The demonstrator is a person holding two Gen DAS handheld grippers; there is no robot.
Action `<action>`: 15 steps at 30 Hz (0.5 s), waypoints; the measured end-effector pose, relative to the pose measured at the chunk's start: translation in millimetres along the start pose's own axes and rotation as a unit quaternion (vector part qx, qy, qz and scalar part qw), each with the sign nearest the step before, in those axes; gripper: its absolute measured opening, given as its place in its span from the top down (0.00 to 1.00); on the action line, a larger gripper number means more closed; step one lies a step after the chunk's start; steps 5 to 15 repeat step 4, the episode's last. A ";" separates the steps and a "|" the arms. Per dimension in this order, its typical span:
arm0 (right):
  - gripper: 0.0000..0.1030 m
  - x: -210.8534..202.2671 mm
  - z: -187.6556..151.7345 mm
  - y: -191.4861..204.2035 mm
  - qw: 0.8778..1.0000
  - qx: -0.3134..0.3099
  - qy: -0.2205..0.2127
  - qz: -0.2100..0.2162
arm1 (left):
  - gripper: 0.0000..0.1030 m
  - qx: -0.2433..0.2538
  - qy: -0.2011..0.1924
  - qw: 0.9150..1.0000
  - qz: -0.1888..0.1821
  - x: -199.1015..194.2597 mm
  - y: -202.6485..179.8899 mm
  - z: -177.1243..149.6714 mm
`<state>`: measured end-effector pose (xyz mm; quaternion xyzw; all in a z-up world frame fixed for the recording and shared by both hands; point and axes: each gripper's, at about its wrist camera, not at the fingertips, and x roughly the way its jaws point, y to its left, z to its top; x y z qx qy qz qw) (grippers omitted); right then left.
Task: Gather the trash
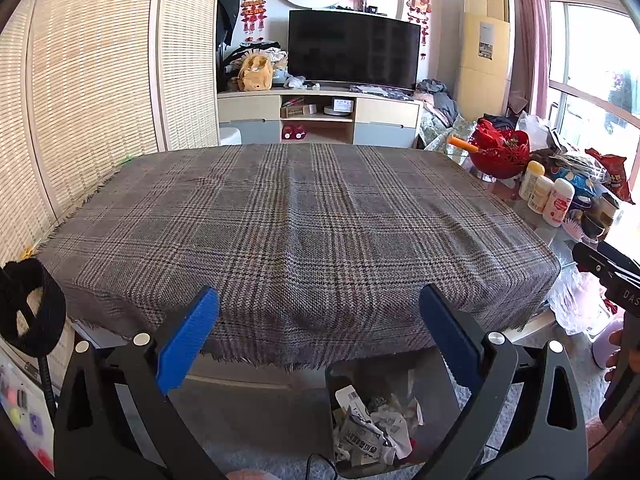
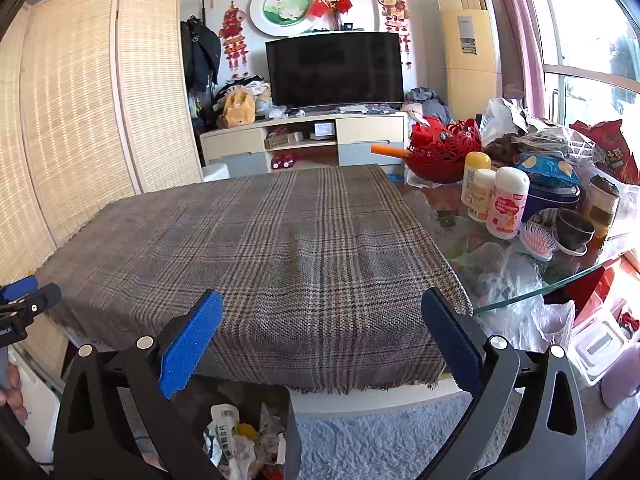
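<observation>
A dark trash bin (image 1: 332,384) stands on the floor below the table's front edge, holding crumpled paper and wrappers (image 1: 372,428). It also shows in the right wrist view (image 2: 294,432) with its trash (image 2: 240,440). My left gripper (image 1: 320,300) is open and empty, hovering above the bin at the front edge of the plaid cloth (image 1: 296,220). My right gripper (image 2: 322,304) is open and empty, over the cloth's front right part (image 2: 280,240). No loose trash shows on the cloth.
The glass table's right side (image 2: 520,296) carries a red bowl (image 2: 440,156), white bottles (image 2: 506,204), a pink brush (image 2: 538,240), cups and snack bags (image 2: 612,152). A woven screen (image 1: 80,100) stands left. A TV stand (image 1: 320,116) is behind. Grey carpet (image 2: 380,440) lies below.
</observation>
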<state>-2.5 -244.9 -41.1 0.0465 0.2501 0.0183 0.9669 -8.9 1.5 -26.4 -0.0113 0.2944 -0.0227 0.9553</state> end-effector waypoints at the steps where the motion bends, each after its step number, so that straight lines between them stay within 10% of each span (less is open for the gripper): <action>1: 0.03 0.0 0.0 0.1 1.000 0.000 0.000 0.000 | 0.08 -0.001 0.000 1.000 0.000 -0.5 0.4 -0.1; 15: 0.03 -0.1 -0.1 0.6 1.000 0.000 0.000 0.000 | 0.08 0.003 0.001 1.000 0.005 -0.3 0.2 -0.1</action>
